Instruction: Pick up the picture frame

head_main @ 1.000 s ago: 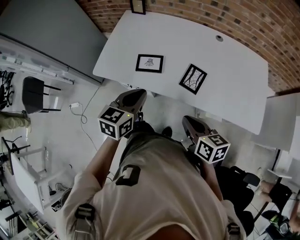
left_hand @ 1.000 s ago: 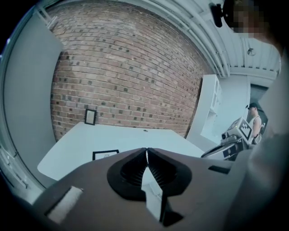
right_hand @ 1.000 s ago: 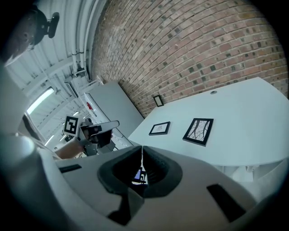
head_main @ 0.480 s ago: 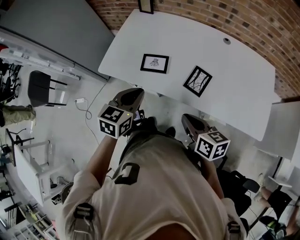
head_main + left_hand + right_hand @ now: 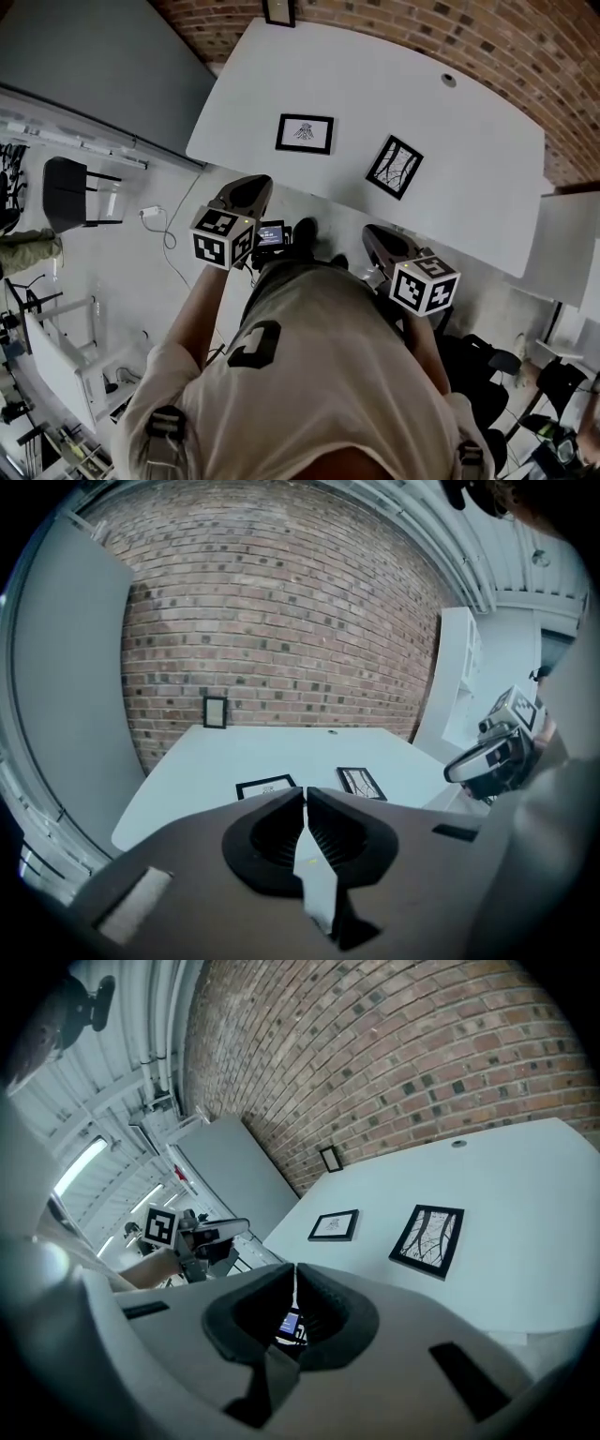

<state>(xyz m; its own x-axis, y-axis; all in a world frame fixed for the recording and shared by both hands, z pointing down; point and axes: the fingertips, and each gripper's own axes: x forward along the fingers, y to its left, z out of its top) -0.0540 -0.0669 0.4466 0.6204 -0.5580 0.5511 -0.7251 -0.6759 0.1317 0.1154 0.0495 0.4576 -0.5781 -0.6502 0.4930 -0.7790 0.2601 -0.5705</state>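
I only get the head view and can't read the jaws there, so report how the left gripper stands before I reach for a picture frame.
Observer: The left gripper is shut, its jaws together with nothing between them.
Operator: Now check the other one.
Observer: The right gripper is shut too, and nothing is held in it.
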